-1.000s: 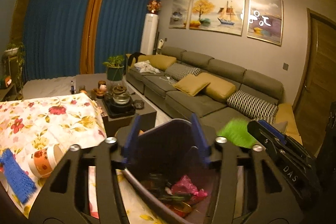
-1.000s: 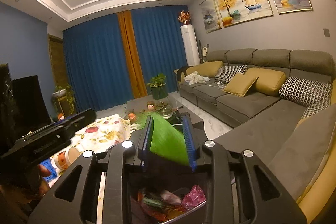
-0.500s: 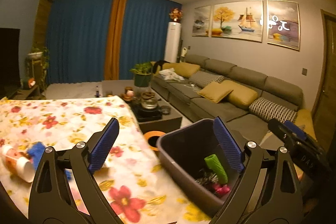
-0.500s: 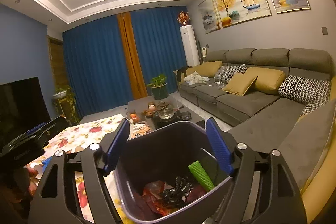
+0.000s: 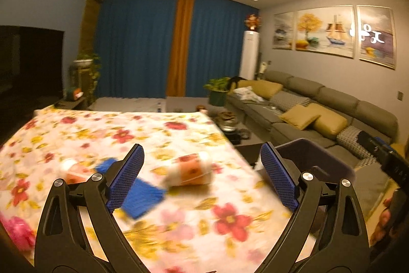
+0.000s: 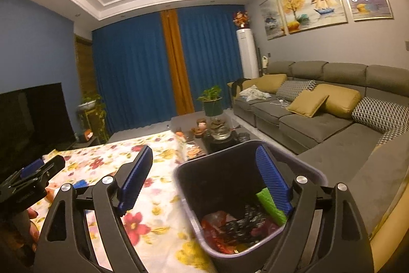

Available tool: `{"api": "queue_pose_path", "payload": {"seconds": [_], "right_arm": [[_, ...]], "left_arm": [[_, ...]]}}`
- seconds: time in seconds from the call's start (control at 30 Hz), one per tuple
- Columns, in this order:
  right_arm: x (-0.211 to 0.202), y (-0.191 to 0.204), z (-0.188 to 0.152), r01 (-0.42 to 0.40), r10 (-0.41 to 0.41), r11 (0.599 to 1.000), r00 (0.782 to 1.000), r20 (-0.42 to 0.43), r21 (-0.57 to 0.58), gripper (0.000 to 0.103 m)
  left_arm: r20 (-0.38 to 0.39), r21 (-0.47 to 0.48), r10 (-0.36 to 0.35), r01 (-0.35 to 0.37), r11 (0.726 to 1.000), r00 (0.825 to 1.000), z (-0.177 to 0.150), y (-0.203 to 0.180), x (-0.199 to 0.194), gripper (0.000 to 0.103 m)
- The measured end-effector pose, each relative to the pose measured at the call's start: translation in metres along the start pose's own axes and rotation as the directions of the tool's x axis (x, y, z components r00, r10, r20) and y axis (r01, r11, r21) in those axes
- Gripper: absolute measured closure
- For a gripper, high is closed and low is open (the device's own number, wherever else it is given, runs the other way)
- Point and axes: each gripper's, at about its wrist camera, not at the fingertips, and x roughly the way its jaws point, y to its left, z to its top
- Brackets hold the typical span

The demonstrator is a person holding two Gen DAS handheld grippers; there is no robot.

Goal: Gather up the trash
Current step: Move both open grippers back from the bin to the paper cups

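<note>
Blue-padded left hand-held gripper (image 5: pixel 202 177) — low, wide-jawed — over floral tablecloth (image 5: pixel 179 134)

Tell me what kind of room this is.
Almost certainly a home living room: a long grey sectional sofa with mustard cushions, a dark flat-screen television opposite, and floor-length blue curtains. The work surface is a table under a floral cloth beside a dark plastic waste bin.

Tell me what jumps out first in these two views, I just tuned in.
The flowered tablecloth fills the left wrist view, with a toppled orange-and-white paper cup and a blue sponge-like scrap lying between the open left gripper. In the right wrist view, the dark trash bin sits beside the table, a green piece lying atop its litter.
</note>
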Motion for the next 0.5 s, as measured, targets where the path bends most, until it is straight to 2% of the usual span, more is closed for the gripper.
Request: {"api": "queue_pose_path", "payload": {"seconds": [0.27, 0.5], "right_arm": [[0.013, 0.062, -0.009, -0.092, 0.09, 0.993, 0.996, -0.028, -0.076, 0.016], [0.041, 0.106, -0.023, -0.158, 0.149, 0.983, 0.985, -0.091, -0.099, 0.014]], "left_arm": [[-0.022, -0.047, 0.129, -0.13, 0.99, 0.991, -0.012, 0.078, -0.017, 0.012], [-0.031, -0.102, 0.181, -0.184, 0.978, 0.983, -0.016, 0.131, -0.025, 0.012]]}}
